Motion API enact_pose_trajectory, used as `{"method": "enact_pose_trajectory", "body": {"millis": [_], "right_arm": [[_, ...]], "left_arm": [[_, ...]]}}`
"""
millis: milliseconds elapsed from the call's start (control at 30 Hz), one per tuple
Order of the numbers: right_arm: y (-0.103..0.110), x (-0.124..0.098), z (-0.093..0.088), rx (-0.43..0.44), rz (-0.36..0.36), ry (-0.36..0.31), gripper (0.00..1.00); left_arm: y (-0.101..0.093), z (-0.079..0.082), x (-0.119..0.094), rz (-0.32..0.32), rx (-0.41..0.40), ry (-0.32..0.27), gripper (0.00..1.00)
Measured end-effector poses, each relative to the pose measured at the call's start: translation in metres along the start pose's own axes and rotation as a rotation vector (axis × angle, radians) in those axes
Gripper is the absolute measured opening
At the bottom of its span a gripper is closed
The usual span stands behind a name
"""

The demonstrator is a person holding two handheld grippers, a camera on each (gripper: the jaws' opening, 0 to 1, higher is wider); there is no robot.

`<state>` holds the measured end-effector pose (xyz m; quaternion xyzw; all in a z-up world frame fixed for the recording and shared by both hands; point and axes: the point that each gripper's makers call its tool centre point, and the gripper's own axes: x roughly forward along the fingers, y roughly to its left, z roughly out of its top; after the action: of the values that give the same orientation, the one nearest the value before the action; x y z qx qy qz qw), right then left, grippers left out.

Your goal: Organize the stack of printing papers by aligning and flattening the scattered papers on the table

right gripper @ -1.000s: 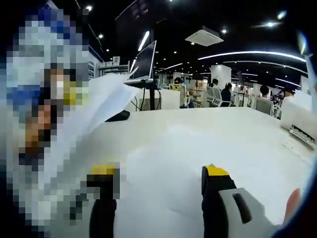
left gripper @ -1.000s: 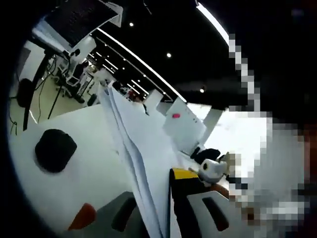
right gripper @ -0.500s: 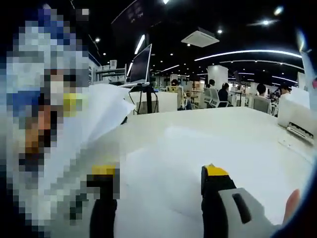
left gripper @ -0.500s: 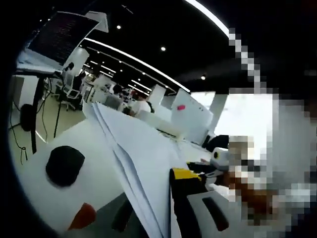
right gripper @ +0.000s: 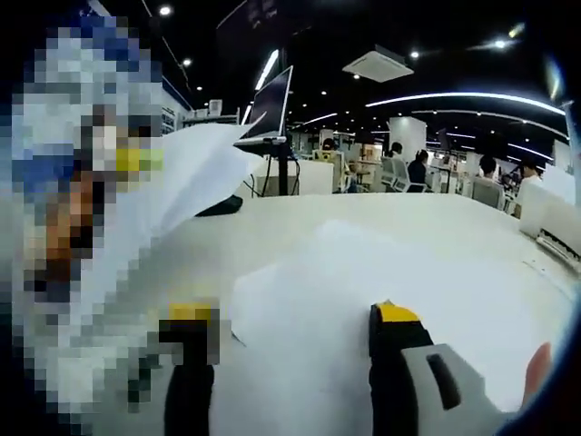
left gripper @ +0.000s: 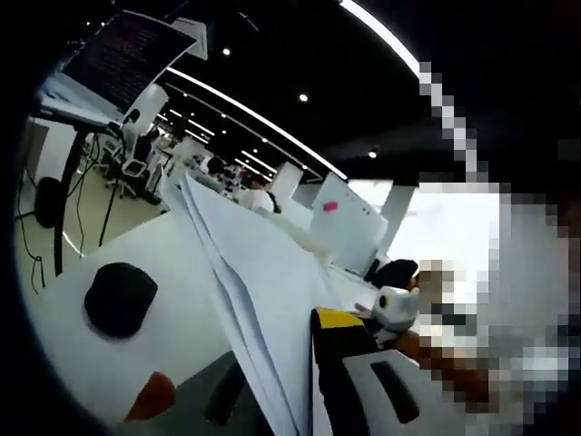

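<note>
You can read no text here; the lines on the monitor (left gripper: 127, 56) up left of your jaws are blurred.

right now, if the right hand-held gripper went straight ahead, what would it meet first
Probably the loose sheet of paper lying on the white table, right in front of its open jaws; depth is hard to judge.

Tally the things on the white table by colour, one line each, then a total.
White: 2, the held papers and a flat sheet
Black: 1, a round pad
Total: 3
The left tool is shut on the papers.
</note>
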<state>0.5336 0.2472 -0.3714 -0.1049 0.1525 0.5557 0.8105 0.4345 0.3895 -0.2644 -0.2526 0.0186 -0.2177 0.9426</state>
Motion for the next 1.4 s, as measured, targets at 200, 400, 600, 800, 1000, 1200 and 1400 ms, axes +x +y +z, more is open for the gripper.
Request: {"method": "enact_pose_trajectory", "body": {"millis": [200,400,600,800,1000,1200,1400], "right_arm": [[0.006,-0.002,0.001,-0.025,0.027,0.004,0.2],[0.013,-0.002,0.002,-0.068,0.05,0.01,0.03],[0.011,-0.001,0.002,-0.037,0.05,0.012,0.0],[0.007,-0.005,0.008,0.031,0.043,-0.006,0.0],[-0.01,-0.021,0.032,0.192,0.023,-0.11,0.0],[-0.02,-0.029,0.039,0.24,0.01,-0.156,0.0],[-0.039,-0.035,0.043,0.27,-0.031,-0.181,0.0]], "left_arm": [[0.0,0.0,-0.001,-0.002,-0.01,-0.006,0.06],[-0.002,0.001,0.0,-0.007,-0.006,-0.005,0.06],[-0.005,0.0,0.002,-0.011,-0.004,0.0,0.06],[-0.007,-0.001,0.004,-0.018,-0.008,0.003,0.06],[-0.007,-0.004,0.006,-0.019,-0.02,0.006,0.06],[-0.01,-0.005,0.009,-0.031,-0.027,0.009,0.06],[-0.01,-0.006,0.01,-0.032,-0.04,0.001,0.06]]}}
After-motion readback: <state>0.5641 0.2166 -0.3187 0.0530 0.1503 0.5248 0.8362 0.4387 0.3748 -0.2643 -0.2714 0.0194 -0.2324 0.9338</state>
